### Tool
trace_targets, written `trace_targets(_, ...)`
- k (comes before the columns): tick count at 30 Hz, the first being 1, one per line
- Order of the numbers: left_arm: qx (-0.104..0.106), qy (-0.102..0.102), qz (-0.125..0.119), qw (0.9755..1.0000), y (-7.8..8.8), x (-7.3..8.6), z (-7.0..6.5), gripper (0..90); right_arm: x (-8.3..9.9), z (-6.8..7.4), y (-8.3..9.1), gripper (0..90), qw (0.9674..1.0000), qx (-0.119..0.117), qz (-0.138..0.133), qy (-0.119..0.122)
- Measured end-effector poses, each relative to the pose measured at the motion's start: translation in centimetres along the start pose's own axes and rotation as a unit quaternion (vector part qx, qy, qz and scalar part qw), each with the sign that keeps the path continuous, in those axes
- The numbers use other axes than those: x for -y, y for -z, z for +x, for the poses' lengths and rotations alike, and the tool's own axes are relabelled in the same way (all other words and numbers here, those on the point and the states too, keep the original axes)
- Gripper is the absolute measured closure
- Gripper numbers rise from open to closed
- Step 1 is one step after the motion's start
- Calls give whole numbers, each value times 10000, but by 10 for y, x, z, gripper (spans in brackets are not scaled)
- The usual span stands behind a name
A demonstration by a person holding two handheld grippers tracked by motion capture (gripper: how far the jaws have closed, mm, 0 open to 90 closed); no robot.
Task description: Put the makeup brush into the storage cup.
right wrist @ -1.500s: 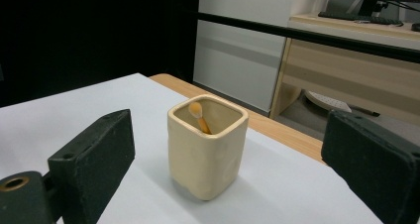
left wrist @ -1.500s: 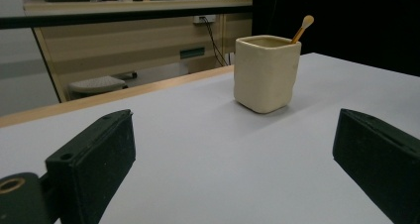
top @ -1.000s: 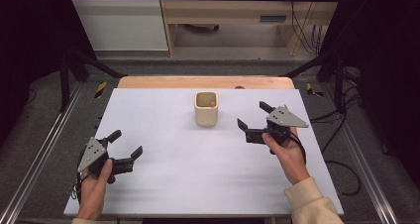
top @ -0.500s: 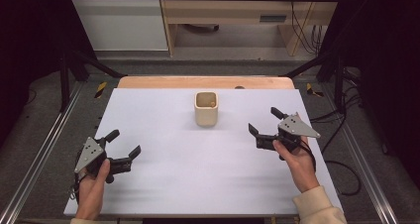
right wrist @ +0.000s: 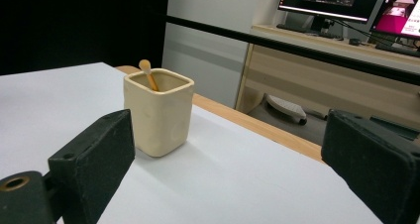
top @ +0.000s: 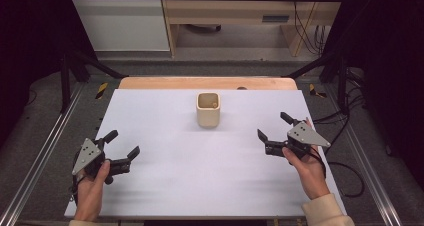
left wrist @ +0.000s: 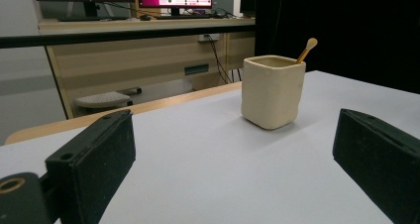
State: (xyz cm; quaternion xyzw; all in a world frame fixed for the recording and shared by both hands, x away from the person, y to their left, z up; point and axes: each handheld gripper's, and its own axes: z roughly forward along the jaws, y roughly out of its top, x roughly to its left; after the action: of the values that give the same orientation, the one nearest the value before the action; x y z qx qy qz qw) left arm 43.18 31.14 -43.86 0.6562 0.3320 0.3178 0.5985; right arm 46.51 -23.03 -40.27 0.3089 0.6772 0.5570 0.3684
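While both grippers gape empty, we see the cup (top: 208, 109) upright at far centre, a stick inside; our right gripper (top: 278, 132) sits nearer than the left gripper (top: 121, 145), cup to its far left.

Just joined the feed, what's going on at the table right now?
A person holds a claw in each hand over the white table. The left claw and right claw are both open and empty, on either side of a cream square cup with a small wooden spoon standing in it. Nothing is gripped.
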Motion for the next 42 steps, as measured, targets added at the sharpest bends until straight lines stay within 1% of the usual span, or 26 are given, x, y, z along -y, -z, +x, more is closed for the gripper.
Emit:
trace_targets(4, 16, -27, 2, 10000, 0, 0, 0, 23, 1, -1, 3, 68, 10000, -14, -5, 8)
trace_targets(10, 111, -29, -6, 9999, 0, 1, 1, 23, 4, -1, 10, 66, 10000, -46, -43, -1)
trace_targets(13, 139, -126, 64, 9998, -1, 1, 0, 23, 6, 0, 12, 63, 10000, -54, -28, 5)
trace_targets(16, 173, -114, 74, 9998, -1, 1, 0, 23, 10, 1, 16, 60, 10000, -64, -47, 34)
trace_targets(20, 245, -115, 98, 9996, -2, 2, 0, 23, 16, 4, 19, 54, 9999, -129, 15, 36)
trace_targets(22, 284, -143, 114, 9994, -3, 2, 0, 23, 19, 5, 19, 53, 9998, -172, 32, 84)
trace_targets(30, 411, -176, 113, 9989, -4, 3, -1, 23, 29, 9, 22, 52, 9996, -271, 45, 41)
trace_targets(32, 452, -147, 90, 9988, -4, 3, -1, 23, 31, 9, 22, 52, 9995, -300, 45, 27)
trace_targets(35, 495, -132, 72, 9987, -4, 3, -1, 23, 34, 12, 24, 53, 9993, -369, 49, 10)
trace_targets(38, 541, -110, 37, 9985, -4, 2, -1, 23, 39, 15, 26, 54, 9989, -457, 49, -96)
trace_targets(40, 570, -117, 28, 9983, -4, 2, -2, 23, 43, 18, 27, 55, 9982, -555, 38, -209)
trace_targets(42, 627, -128, 22, 9979, -3, 2, -3, 23, 48, 20, 28, 56, 9972, -693, 101, -249)
